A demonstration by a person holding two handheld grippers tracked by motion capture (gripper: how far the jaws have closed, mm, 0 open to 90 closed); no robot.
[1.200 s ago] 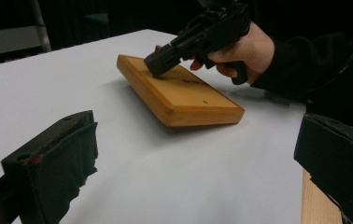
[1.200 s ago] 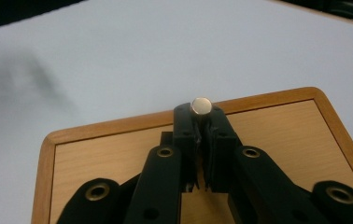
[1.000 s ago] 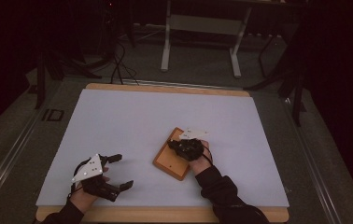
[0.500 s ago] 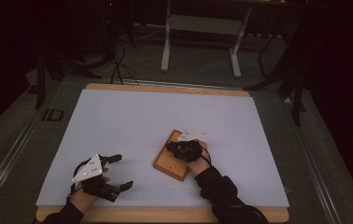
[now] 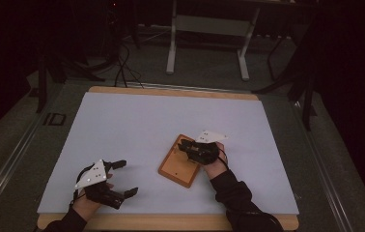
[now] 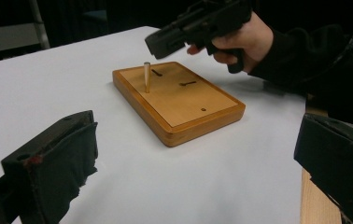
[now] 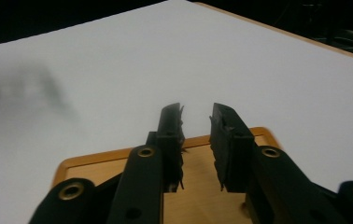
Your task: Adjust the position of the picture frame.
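Wooden board [image 5: 180, 162] flat on the white counter [image 5: 137, 125], near the middle, a thin peg [image 6: 146, 77] upright at its far end. Right hand-held gripper [image 5: 186, 145] above the board's far end, jaws slightly parted, empty. Left hand-held gripper [image 5: 122, 178] near the left front edge, well apart, jaws spread wide.

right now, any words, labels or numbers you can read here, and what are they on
"ID" - on the grey floor left of the table, high view.
No text is readable on the wooden board, the peg or either gripper.
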